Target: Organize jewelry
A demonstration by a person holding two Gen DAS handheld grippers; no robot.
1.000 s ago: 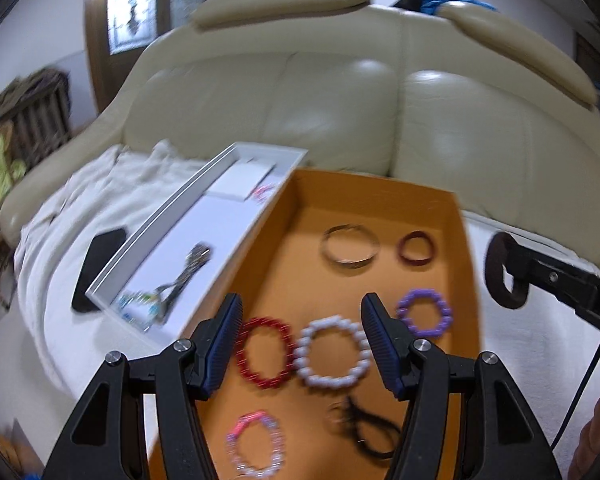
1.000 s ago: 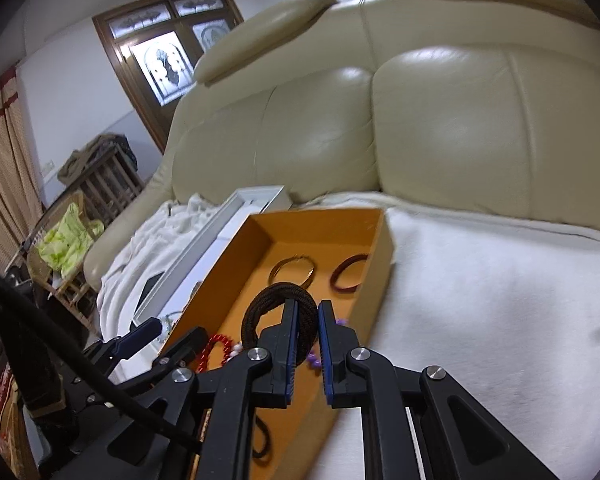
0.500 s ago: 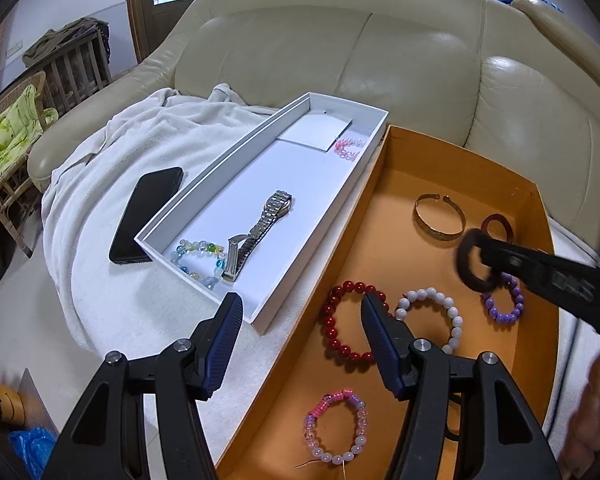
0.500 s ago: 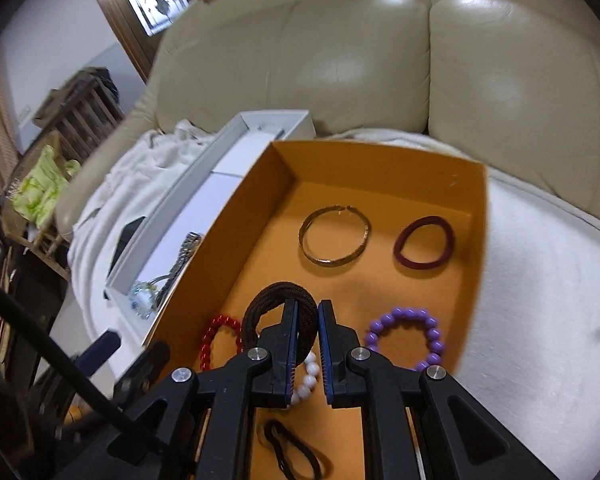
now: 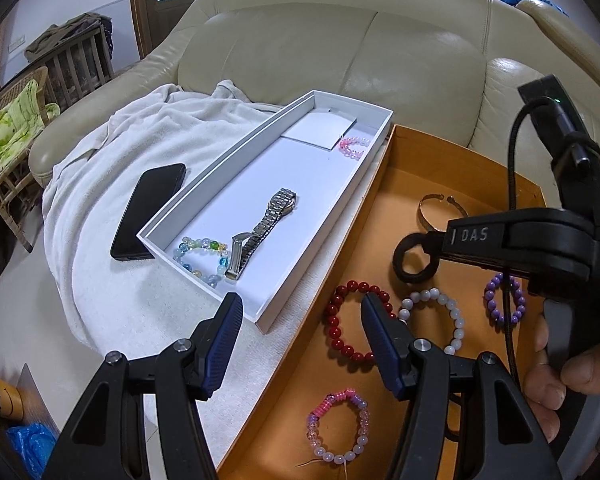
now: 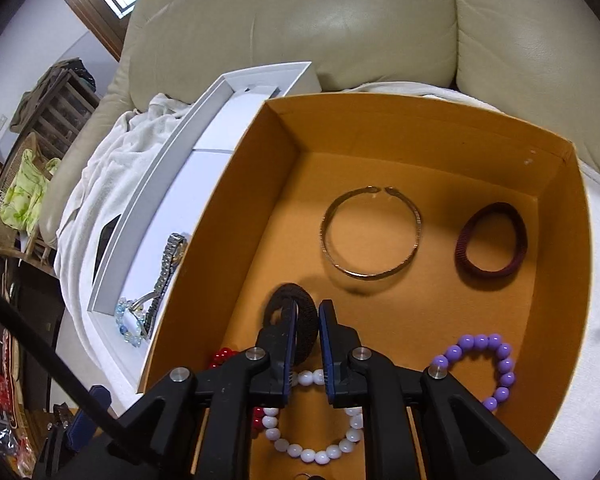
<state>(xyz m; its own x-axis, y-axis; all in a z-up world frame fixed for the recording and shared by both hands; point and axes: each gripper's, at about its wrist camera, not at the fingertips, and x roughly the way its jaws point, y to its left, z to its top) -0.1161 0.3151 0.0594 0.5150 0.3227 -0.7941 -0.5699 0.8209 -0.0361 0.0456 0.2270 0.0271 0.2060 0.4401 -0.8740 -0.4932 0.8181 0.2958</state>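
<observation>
We see the dark brown fabric hair band pinched between the fingers of the right gripper, held above the floor of the orange cardboard box, near its left wall and over the red bead bracelet and white bead bracelet. We judge that a release here could drop the band onto those beads and tangle the pieces; its soft loop could also snag on a finger pad as the jaws part. The left gripper hovers spread and empty over the seam between the orange box and the white shallow tray holding a steel-link watch. The gold open bangle is partly hidden by the right gripper in the left view; whether the band touches the box floor we cannot tell.
</observation>
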